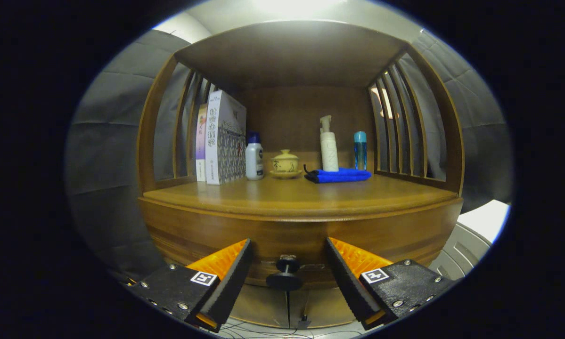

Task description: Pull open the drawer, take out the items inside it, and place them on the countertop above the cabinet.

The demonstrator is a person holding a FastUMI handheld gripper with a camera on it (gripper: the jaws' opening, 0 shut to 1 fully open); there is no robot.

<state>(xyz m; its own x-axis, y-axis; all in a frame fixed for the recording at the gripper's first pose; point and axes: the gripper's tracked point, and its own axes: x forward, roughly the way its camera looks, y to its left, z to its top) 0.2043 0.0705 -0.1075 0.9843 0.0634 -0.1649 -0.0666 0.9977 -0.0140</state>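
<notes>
A wooden cabinet stands in front of me with its drawer front (291, 240) closed under the countertop (291, 195). A dark round knob (285, 278) sticks out of the drawer, right between my two fingers. My gripper (288, 270) is open, with one finger on each side of the knob and a gap to both. What lies inside the drawer is hidden.
At the back of the countertop stand books (221, 139), a white bottle with a blue cap (254, 160), a yellow lidded cup (285, 164), a folded blue cloth (339, 175), a white pump bottle (329, 146) and a blue bottle (360, 150). Slatted wooden sides (400, 127) and a shelf roof enclose it. Lower cabinet doors (289, 308) sit under the drawer.
</notes>
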